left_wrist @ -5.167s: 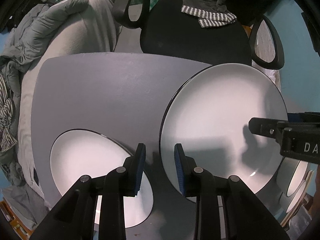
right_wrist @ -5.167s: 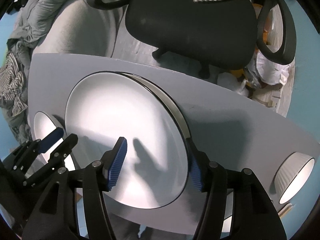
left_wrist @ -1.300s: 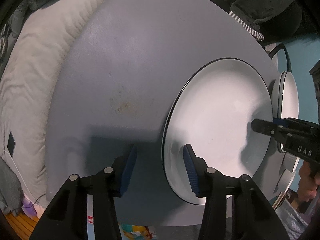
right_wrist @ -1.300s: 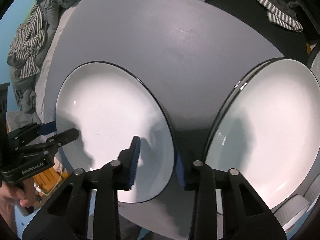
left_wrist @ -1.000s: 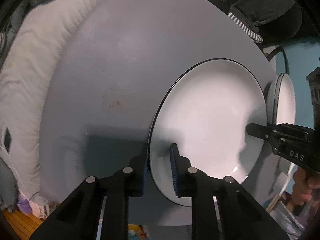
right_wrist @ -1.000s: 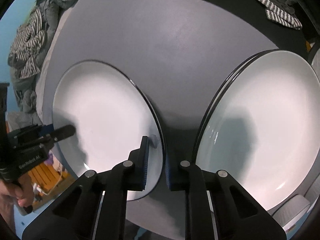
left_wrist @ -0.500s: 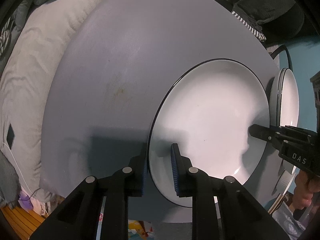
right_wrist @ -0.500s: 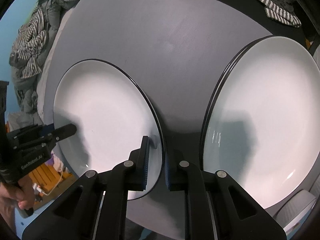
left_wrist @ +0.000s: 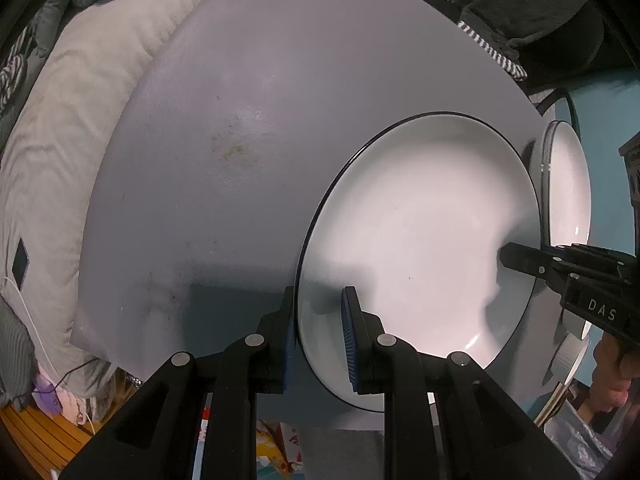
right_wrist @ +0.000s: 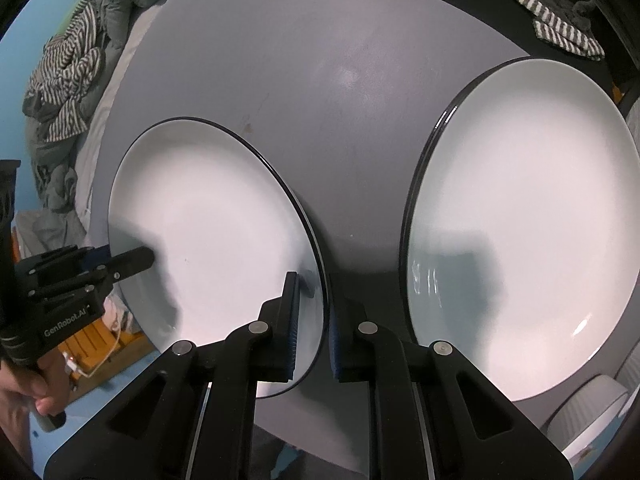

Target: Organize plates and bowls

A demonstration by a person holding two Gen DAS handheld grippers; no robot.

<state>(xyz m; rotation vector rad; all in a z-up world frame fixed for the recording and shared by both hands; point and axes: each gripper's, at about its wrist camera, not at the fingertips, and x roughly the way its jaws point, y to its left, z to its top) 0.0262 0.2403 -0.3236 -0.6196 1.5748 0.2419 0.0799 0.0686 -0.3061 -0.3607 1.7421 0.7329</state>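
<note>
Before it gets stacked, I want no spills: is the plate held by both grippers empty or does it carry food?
Empty. The plate shows a bare white face, with only shadows and glare.

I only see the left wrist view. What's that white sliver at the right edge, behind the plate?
Observer: More plates: a stack of at least two, judging by its doubled rim, on the table beside the gripped plate.
Operator: Does the other gripper really pinch our plate?
Observer: Yes. The right gripper is shut on its rim, one pad on each side.
Operator: And the ribbed thing below that gripper?
Observer: A white bowl, standing upright near the stack at the table's edge.
</note>
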